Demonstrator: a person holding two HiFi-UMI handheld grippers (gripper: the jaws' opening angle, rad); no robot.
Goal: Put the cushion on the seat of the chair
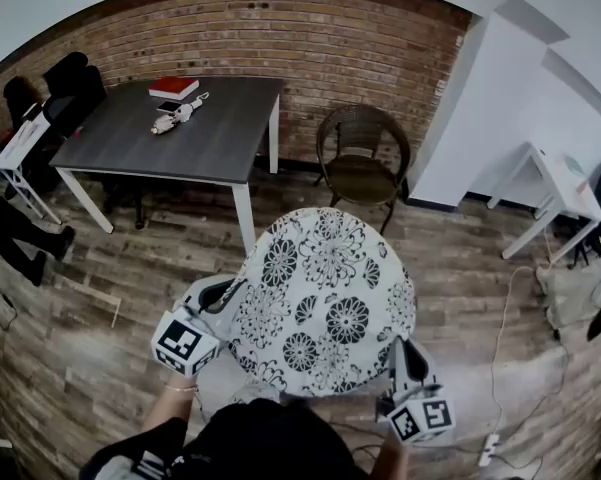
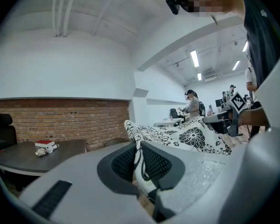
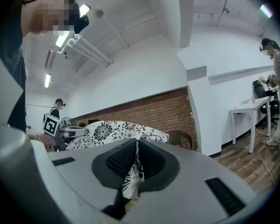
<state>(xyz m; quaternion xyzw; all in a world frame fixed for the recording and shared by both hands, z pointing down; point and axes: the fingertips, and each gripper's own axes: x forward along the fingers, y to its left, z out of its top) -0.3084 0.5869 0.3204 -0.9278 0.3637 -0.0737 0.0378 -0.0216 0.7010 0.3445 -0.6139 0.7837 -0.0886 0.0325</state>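
A round white cushion [image 1: 320, 303] with a black flower print hangs flat in the air between both grippers, above the wooden floor. My left gripper [image 1: 225, 303] is shut on its left edge, and in the left gripper view the fabric [image 2: 186, 136] is pinched between the dark pads. At the cushion's near right edge my right gripper [image 1: 398, 353] is shut on it too, with the printed cloth [image 3: 130, 176] caught in its jaws. The brown wicker chair [image 1: 362, 158] stands farther off, by the brick wall, with its seat [image 1: 360, 176] bare.
A dark grey table [image 1: 180, 128] with white legs stands at the back left, with a red book [image 1: 174, 88] and a small object on it. A white desk [image 1: 555, 183] is at the right. Cables and a power strip [image 1: 490, 448] lie on the floor at the right. Black office chairs [image 1: 65, 88] sit far left.
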